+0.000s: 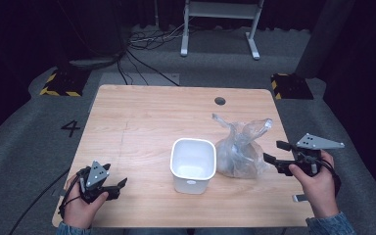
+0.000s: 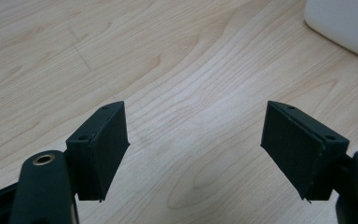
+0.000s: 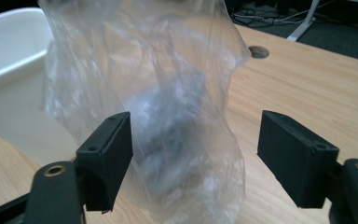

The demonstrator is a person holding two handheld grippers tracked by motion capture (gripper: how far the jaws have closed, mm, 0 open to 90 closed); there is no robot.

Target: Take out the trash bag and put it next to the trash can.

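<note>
Both claws spread wide, right claw facing crinkled clear plastic bag, smooth white tub

Dim dark surroundings, evenly lit tabletop, soft shadows, blurred close-up plastic

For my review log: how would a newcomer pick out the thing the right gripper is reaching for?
On the wooden table, find the white tub near the middle. Directly to its right sits the clear plastic bag, crinkled and see-through with a twisted top, just ahead of the right gripper.
</note>
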